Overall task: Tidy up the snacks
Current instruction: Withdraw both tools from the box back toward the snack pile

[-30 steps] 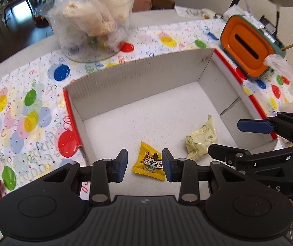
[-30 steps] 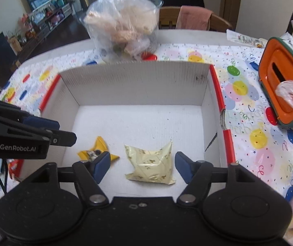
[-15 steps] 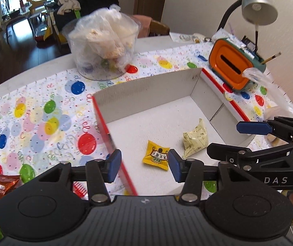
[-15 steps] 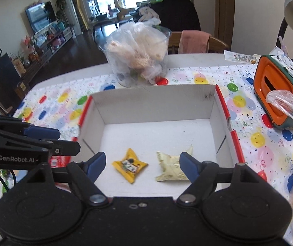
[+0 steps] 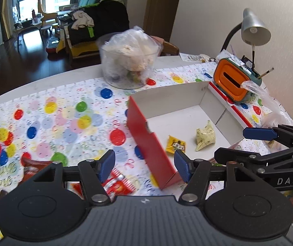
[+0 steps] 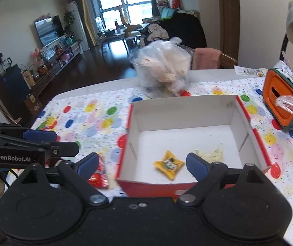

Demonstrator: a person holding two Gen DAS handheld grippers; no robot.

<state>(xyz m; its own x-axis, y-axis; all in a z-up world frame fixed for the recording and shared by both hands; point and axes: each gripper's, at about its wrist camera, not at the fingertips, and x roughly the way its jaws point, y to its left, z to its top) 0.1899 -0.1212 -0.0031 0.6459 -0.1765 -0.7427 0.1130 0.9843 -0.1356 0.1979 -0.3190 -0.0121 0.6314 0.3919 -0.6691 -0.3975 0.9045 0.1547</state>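
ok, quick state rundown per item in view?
box: open-topped, upright, two snacks inside
yellow snack: lying flat on the box floor
pale green snack: lying on the box floor, crumpled
left gripper: jaws opening, nothing between
right gripper: jaws opening, nothing between
red snack packet: on the tablecloth, outside the box

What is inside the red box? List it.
Inside the red box lie two snacks on its white floor: a yellow packet and a pale green packet. In the right wrist view the right gripper's finger covers part of the pale one.
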